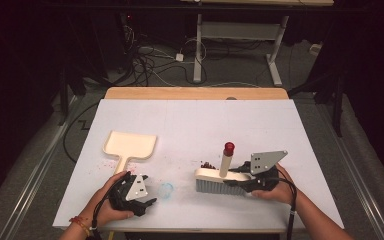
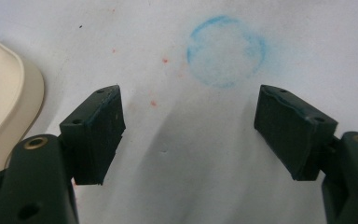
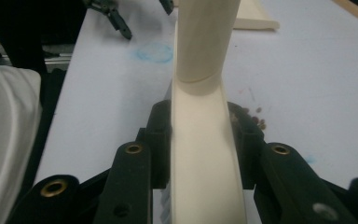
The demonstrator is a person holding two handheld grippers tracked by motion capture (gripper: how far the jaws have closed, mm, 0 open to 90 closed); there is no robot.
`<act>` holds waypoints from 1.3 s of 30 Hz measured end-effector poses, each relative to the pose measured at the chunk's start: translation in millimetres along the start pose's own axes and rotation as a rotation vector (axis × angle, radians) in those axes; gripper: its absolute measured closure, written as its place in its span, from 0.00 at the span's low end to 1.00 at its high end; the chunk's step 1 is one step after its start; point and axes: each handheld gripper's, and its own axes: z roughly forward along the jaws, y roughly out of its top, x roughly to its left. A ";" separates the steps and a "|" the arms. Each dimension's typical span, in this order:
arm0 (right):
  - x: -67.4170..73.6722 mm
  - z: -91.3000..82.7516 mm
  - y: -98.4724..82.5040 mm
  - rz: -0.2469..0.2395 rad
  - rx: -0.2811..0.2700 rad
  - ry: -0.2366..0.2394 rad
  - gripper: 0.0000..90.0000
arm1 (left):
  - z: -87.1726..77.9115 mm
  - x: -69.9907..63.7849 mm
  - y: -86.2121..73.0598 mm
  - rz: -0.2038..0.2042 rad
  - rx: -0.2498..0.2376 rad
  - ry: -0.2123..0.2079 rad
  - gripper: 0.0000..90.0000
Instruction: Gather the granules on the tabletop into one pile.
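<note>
On white table (image 1: 190, 120), right gripper (image 3: 200, 140) clamping brush (image 1: 220, 180), dustpan (image 1: 129, 145) apart.

The left gripper (image 1: 139, 196) is resting low at the near left in the left hand (image 1: 111, 202), its jaws standing wide apart with nothing between them. The right gripper (image 1: 243, 180), in the right hand (image 1: 275, 187), is lying level, pointing left, its jaws pressing inward
</note>
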 end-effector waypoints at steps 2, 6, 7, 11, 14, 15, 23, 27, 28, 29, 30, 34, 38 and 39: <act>-6.1 2.6 1.6 -0.008 0.001 -0.002 0.75 | -0.4 -0.3 -0.1 0.001 0.000 0.002 0.26; -11.5 6.0 3.8 -0.013 0.000 -0.005 0.75 | -4.5 -0.2 1.0 -0.015 -0.028 0.010 0.26; -11.7 6.0 4.4 -0.017 -0.003 -0.020 0.75 | -5.8 0.0 1.4 -0.019 -0.038 0.014 0.26; -15.4 2.6 4.2 -0.001 -0.019 -0.034 0.75 | -9.7 0.8 1.5 -0.036 -0.061 0.021 0.26; -13.5 -1.0 5.1 -0.001 -0.021 -0.038 0.75 | -10.8 1.2 1.2 -0.035 -0.063 0.029 0.26; -11.9 -3.1 6.2 -0.002 -0.025 -0.039 0.75 | -10.8 1.2 1.2 -0.037 -0.066 0.033 0.26; 0.1 -33.3 18.2 0.042 -0.047 -0.114 0.75 | -15.4 2.9 -0.6 -0.047 -0.087 0.059 0.26; 7.7 -56.8 18.9 0.075 -0.029 -0.158 0.75 | -16.2 3.0 -1.0 -0.054 -0.095 0.071 0.26; 10.0 -63.5 17.9 0.090 -0.026 -0.169 0.75 | -16.5 3.2 -1.0 -0.055 -0.096 0.072 0.26; 11.4 -67.2 16.9 0.098 -0.022 -0.175 0.75 | -16.9 3.4 -1.0 -0.056 -0.096 0.074 0.26; 13.3 -71.7 15.2 0.104 -0.021 -0.183 0.75 | -16.9 3.5 -0.9 -0.060 -0.100 0.075 0.26; 19.8 -86.2 6.8 0.133 0.002 -0.207 0.75 | -16.4 3.6 0.1 -0.055 -0.098 0.077 0.26; 26.0 -97.1 -3.5 0.161 0.034 -0.220 0.75 | -15.7 3.4 0.8 -0.053 -0.090 0.073 0.26; 27.1 -99.9 -6.2 0.172 0.040 -0.220 0.75 | -15.5 3.4 0.8 -0.054 -0.091 0.071 0.26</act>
